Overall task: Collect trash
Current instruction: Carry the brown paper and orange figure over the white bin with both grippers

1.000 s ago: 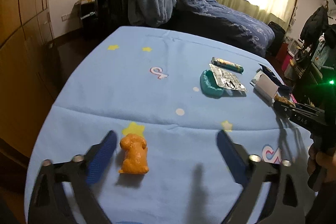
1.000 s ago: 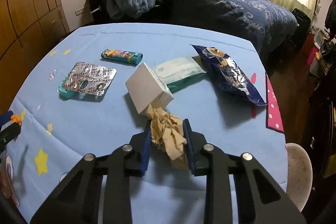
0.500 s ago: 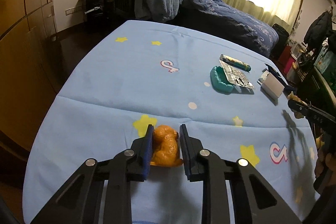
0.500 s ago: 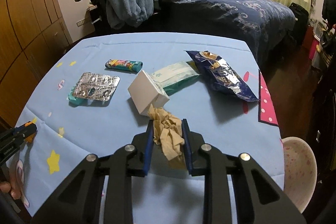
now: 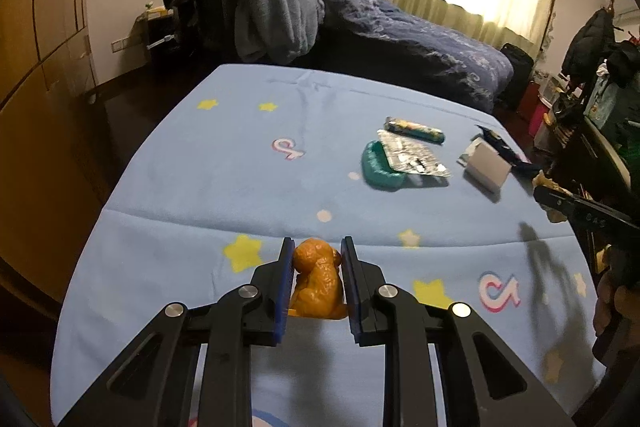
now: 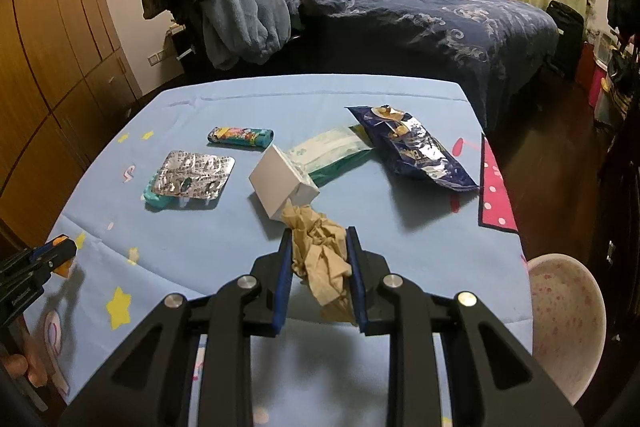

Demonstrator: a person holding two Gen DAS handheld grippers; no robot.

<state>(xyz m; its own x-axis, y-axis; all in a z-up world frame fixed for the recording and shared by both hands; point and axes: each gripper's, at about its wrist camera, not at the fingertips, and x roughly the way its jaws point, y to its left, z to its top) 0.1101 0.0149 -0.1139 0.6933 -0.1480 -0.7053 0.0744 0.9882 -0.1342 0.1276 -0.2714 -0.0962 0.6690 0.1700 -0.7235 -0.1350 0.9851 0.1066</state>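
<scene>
My left gripper (image 5: 316,247) is shut on a small orange dog figure (image 5: 317,283) just above the blue star-print table cover (image 5: 224,163). My right gripper (image 6: 319,237) is shut on a crumpled brown paper wad (image 6: 320,259), held a little above the table. In the left wrist view the right gripper (image 5: 550,195) shows at the right edge with the paper in it. The left gripper (image 6: 60,253) shows at the left edge of the right wrist view with the orange figure in it.
On the table lie a foil blister pack (image 6: 192,175) over a teal item (image 6: 156,201), a colourful lighter (image 6: 240,137), a white box (image 6: 282,183), a green-white packet (image 6: 330,151) and a dark blue snack bag (image 6: 416,147). A pink-speckled white bin (image 6: 568,319) stands right of the table. A bed (image 6: 420,15) lies behind.
The left gripper's wide-open jaws closed on the orange figure. The right gripper, still holding the paper wad, rose a little and pulled back from the white box.
</scene>
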